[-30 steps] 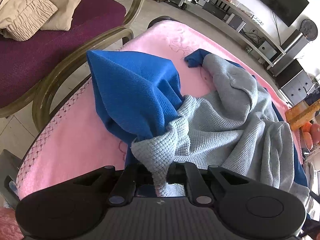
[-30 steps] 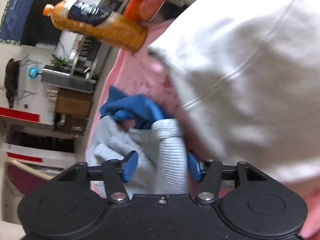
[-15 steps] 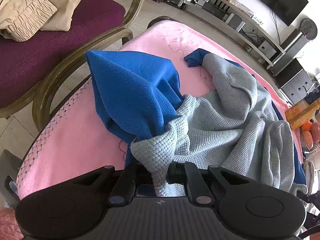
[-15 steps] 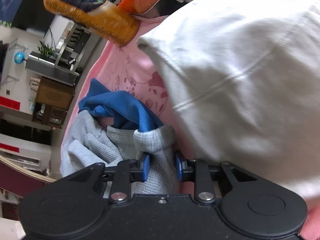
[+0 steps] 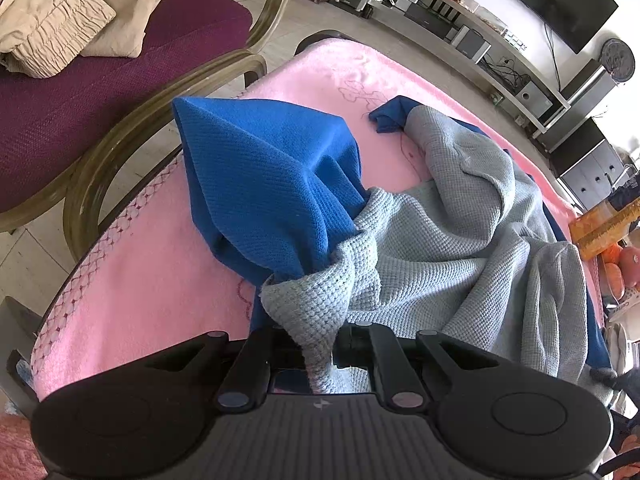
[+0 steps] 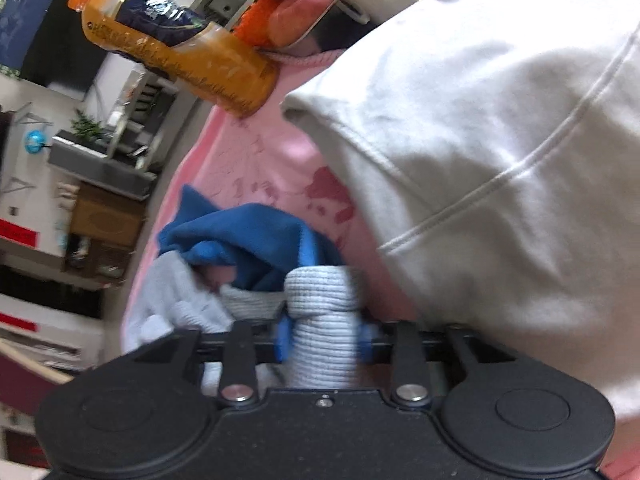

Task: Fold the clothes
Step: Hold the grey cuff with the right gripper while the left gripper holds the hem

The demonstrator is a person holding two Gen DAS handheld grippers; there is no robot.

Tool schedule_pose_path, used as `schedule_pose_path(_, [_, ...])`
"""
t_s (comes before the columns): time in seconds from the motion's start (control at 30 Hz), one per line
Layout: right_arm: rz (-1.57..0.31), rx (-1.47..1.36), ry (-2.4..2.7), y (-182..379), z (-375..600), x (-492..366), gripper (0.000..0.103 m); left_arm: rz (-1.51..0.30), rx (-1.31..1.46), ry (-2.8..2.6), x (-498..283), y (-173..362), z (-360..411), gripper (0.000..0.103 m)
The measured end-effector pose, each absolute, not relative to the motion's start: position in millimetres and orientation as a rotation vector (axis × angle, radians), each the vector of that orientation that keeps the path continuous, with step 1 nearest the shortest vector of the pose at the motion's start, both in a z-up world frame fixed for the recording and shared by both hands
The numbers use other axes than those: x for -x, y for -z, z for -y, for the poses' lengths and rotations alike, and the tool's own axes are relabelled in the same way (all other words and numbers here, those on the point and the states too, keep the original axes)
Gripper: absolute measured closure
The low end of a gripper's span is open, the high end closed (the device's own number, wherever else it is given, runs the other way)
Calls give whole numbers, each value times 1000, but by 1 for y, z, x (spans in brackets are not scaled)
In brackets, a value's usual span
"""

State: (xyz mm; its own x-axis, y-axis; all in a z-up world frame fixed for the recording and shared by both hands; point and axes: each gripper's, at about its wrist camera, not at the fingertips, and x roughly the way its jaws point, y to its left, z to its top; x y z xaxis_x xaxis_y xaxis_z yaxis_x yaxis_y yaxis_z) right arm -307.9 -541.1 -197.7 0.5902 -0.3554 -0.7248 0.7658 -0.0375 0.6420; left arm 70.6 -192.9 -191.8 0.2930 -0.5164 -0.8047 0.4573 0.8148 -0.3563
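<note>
Knitwear in blue and grey, the garment (image 5: 460, 240) lies crumpled across the pink-covered surface (image 5: 152, 280), one blue part tented up. The left tongs (image 5: 318, 344) are nearly closed, pinching a grey waffle-knit edge. The right tongs (image 6: 324, 336) are closing, their blue pads (image 6: 283, 334) pressing a ribbed grey cuff between them. A white cloth (image 6: 500, 160) fills that view's right side, beside an orange bottle (image 6: 176, 48).
</note>
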Motion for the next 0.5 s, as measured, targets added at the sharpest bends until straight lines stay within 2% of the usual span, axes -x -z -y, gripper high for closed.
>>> schedule_pose_path(0.1, [-390, -1306, 918, 195, 539, 310, 90, -1098, 67, 648, -70, 192, 192, 93])
schedule_pose_path(0.13, [-387, -1307, 905, 194, 539, 312, 84, -1099, 70, 648, -70, 192, 192, 93])
schedule_pose_path(0.17, [-377, -1327, 876, 193, 539, 316, 72, -1100, 72, 648, -71, 192, 191, 93])
schedule_pose_path(0.2, [-367, -1353, 848, 192, 538, 322, 51, -1102, 75, 648, -71, 192, 191, 93])
schedule_pose_path(0.23, [-357, -1373, 827, 190, 537, 327, 48, -1104, 77, 648, -71, 192, 191, 93])
schedule_pose_path(0.33, [-340, -1373, 829, 185, 528, 348, 52, -1102, 74, 647, -71, 192, 192, 93])
schedule_pose_path(0.4, [-332, -1360, 852, 184, 526, 362, 68, -1098, 66, 648, -70, 192, 193, 93])
schedule_pose_path(0.47, [-328, -1366, 860, 186, 529, 369, 74, -1097, 62, 648, -70, 192, 194, 93])
schedule_pose_path(0.5, [-329, -1374, 859, 188, 530, 371, 74, -1096, 60, 648, -69, 192, 194, 93])
